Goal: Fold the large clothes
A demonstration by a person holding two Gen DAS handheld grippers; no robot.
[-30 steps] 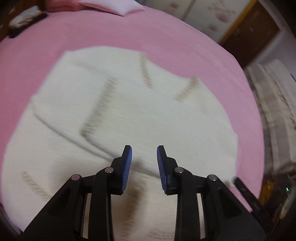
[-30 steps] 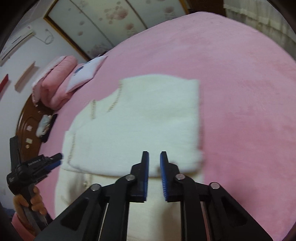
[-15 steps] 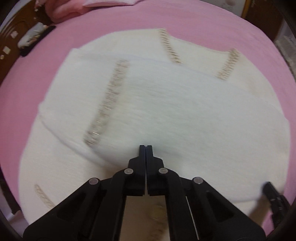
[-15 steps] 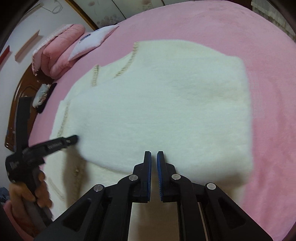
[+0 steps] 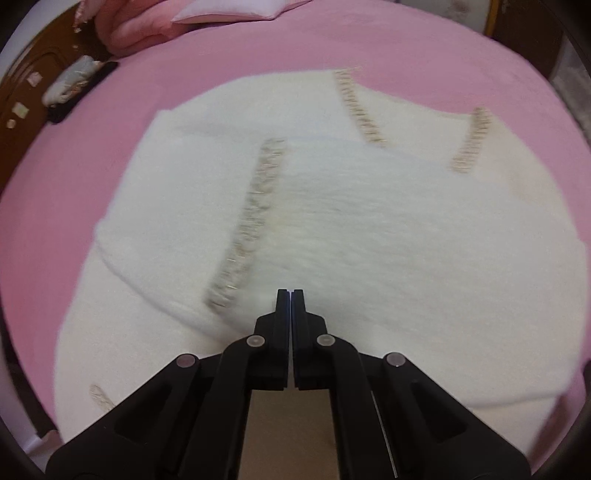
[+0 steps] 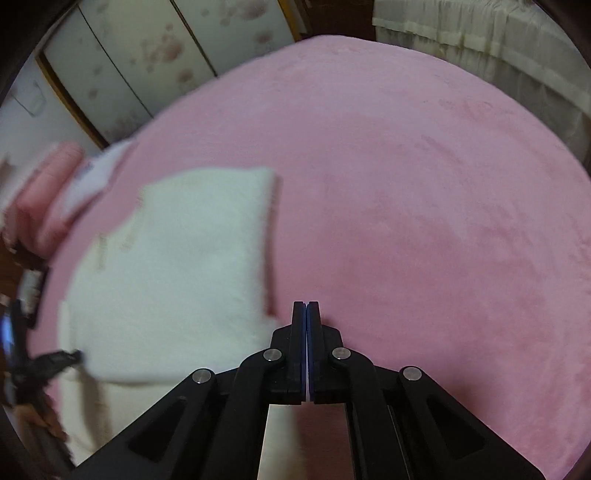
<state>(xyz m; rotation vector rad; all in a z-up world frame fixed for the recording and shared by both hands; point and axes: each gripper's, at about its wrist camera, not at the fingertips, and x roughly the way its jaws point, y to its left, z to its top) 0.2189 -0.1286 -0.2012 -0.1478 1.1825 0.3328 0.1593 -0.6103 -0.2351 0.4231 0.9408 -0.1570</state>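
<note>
A white fluffy sweater [image 5: 369, 229] with beige knitted trim lies partly folded on the pink bed [image 5: 258, 48]. My left gripper [image 5: 290, 295] is shut and empty, its tips over the sweater's near folded part. In the right wrist view the sweater [image 6: 177, 266] lies to the left. My right gripper [image 6: 306, 306] is shut and empty, just past the sweater's right edge over the pink bed [image 6: 424, 221]. The left gripper's tip [image 6: 62, 358] shows at the far left edge, at the sweater's side.
Pink rolled bedding [image 5: 136, 22] and a pale pillow [image 5: 236, 11] lie at the head of the bed. A dark wooden headboard [image 5: 22, 96] with small items stands at the left. Wardrobe doors [image 6: 155, 48] and a curtain [image 6: 480, 37] stand beyond the bed.
Both grippers have closed from partly open. The right gripper has swung right, off the sweater and over bare bed. The left gripper has come lower over the sweater.
</note>
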